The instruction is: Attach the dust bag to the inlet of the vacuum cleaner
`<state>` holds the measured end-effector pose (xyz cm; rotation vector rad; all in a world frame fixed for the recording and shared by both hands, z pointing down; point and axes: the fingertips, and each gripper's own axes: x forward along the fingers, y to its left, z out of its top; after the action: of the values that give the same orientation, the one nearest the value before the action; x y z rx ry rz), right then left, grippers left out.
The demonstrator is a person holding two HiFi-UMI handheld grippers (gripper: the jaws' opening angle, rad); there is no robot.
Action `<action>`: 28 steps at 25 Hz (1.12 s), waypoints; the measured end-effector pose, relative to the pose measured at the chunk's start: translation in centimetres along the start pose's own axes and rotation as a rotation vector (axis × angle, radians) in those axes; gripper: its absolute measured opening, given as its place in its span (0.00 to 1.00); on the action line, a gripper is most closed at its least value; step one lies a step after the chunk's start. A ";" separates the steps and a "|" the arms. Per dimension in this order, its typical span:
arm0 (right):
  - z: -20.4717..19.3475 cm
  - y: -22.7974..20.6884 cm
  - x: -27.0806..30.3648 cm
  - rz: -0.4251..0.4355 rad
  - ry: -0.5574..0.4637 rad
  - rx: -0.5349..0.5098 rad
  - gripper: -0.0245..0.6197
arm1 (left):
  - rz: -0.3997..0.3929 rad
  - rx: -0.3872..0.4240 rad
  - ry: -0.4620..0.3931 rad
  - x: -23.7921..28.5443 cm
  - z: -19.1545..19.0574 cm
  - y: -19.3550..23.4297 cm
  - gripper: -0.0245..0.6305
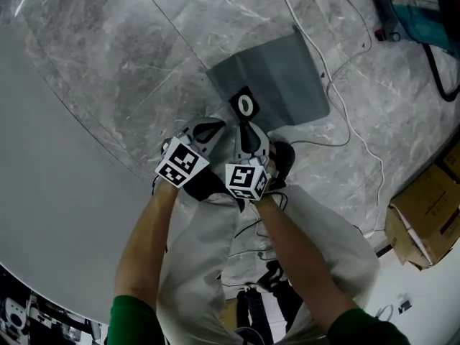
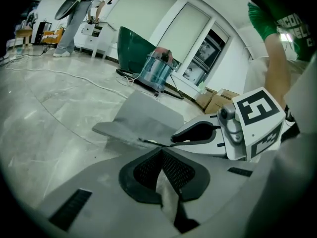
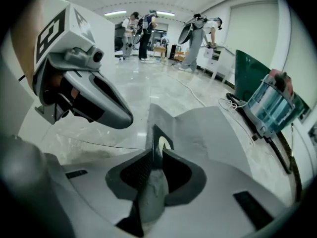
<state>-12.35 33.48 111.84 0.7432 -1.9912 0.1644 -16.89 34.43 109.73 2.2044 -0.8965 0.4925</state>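
Observation:
The grey dust bag (image 1: 284, 74) lies on the marble floor, its black collar (image 1: 246, 105) with a white hole at the near end. Both grippers meet at that end. My left gripper (image 1: 207, 131) is shut on a fold of the bag's fabric (image 2: 166, 190), which shows between its pads. My right gripper (image 1: 249, 134) is shut on the bag just behind the collar (image 3: 159, 142), grey fabric bunched between its jaws. In the left gripper view the right gripper (image 2: 198, 132) sits close on the right. The vacuum cleaner (image 3: 271, 105), a blue see-through canister, stands apart beyond the bag (image 2: 157, 69).
A white cable (image 1: 350, 124) snakes over the floor past the bag. Cardboard boxes (image 1: 425, 214) stand at the right. A large pale round surface (image 1: 50, 192) fills the left. Several people (image 3: 143, 29) work far behind. My knees in light trousers (image 1: 323, 228) are just below the grippers.

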 end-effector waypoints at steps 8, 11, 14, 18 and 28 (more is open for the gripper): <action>-1.2 -6.5 1.1 -0.028 0.056 0.101 0.08 | -0.068 0.052 0.015 3.1 4.8 -1.0 0.04; -0.5 -7.4 0.9 0.022 0.055 0.147 0.07 | -0.065 0.092 0.023 3.1 7.0 -0.8 0.04; 1.4 -7.9 -1.2 0.034 0.043 0.148 0.06 | -0.078 0.108 0.045 1.8 9.1 -1.5 0.04; 4.6 -9.7 -5.0 0.028 0.022 0.141 0.06 | -0.106 0.145 0.074 -0.7 13.2 -3.6 0.04; 13.0 -16.9 -17.2 -0.036 -0.008 0.153 0.06 | -0.119 0.249 0.080 -7.2 27.8 -8.8 0.04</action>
<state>-6.58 22.05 87.66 0.8783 -1.9874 0.2954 -13.23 22.14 82.59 2.4260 -0.6875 0.6597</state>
